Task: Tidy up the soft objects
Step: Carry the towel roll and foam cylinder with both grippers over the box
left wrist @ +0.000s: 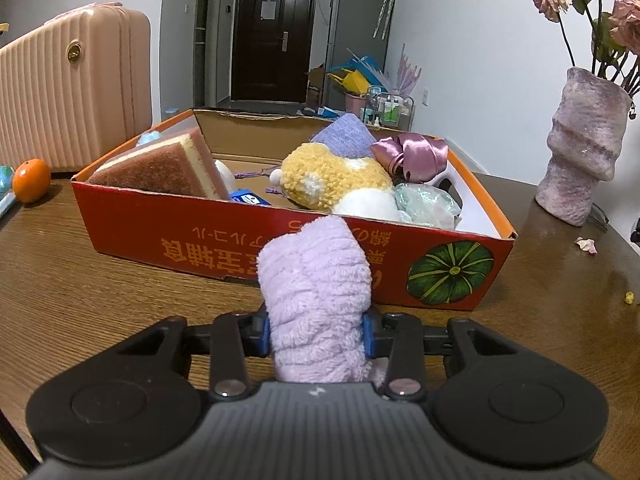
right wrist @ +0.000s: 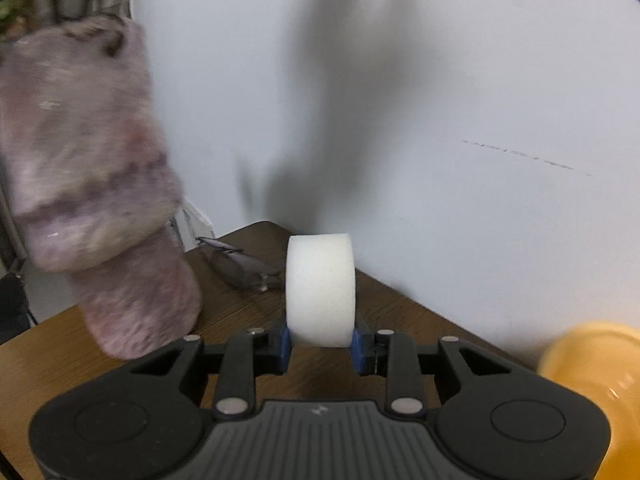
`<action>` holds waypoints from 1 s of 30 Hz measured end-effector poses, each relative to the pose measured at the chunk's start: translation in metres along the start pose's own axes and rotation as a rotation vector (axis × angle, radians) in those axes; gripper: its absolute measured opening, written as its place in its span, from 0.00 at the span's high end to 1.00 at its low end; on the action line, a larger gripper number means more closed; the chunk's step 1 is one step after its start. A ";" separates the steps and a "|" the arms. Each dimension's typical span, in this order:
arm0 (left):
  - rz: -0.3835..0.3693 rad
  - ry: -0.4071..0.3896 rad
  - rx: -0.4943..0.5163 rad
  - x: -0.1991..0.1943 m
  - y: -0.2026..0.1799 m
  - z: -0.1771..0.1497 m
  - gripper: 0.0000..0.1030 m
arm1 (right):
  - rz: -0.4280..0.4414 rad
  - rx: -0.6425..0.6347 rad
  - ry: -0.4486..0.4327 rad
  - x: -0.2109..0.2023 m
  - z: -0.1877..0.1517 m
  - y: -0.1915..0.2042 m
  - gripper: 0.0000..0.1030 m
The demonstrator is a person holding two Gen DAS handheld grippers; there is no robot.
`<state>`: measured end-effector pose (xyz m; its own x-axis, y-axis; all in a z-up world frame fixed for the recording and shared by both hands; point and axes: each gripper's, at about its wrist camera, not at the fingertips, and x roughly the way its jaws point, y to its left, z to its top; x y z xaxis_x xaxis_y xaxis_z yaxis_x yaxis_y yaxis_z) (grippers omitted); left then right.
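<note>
My left gripper (left wrist: pixel 316 334) is shut on a fluffy lilac cloth (left wrist: pixel 314 292) that stands up between its blue pads, just in front of the red cardboard box (left wrist: pixel 192 236). Inside the box lie a brown and yellow sponge (left wrist: pixel 168 168), a yellow and white plush toy (left wrist: pixel 336 180), a purple knitted cloth (left wrist: pixel 344 138), a pink satin ribbon (left wrist: pixel 412 152) and a pale crinkled bag (left wrist: pixel 428 202). My right gripper (right wrist: pixel 320 346) is shut on a white foam block (right wrist: pixel 320 288), held above the wooden table's corner (right wrist: pixel 256 304) near the wall.
A mottled pink vase (left wrist: pixel 580 152) with dried flowers stands right of the box; in the right wrist view the vase (right wrist: pixel 92 184) is close on the left and blurred. An orange (left wrist: pixel 31 180) and a pink suitcase (left wrist: pixel 72 92) are at the left. A yellow bowl (right wrist: pixel 592 380) sits at lower right.
</note>
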<state>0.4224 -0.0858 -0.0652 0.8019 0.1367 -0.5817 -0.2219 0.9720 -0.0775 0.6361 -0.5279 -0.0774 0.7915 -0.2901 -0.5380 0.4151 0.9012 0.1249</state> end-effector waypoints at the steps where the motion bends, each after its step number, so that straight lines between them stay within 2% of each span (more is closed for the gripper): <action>1: 0.001 -0.002 -0.001 0.000 0.000 0.000 0.62 | 0.010 -0.004 -0.001 -0.008 -0.003 0.001 0.73; 13: -0.001 -0.050 0.018 -0.013 0.000 -0.001 0.62 | 0.125 -0.053 -0.012 -0.096 -0.046 0.015 0.73; 30: -0.065 -0.085 0.037 -0.045 0.012 -0.013 0.62 | 0.237 -0.078 -0.043 -0.207 -0.113 0.039 0.73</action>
<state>0.3760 -0.0829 -0.0503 0.8585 0.0872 -0.5053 -0.1482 0.9856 -0.0817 0.4380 -0.3965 -0.0549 0.8816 -0.0792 -0.4653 0.1806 0.9674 0.1775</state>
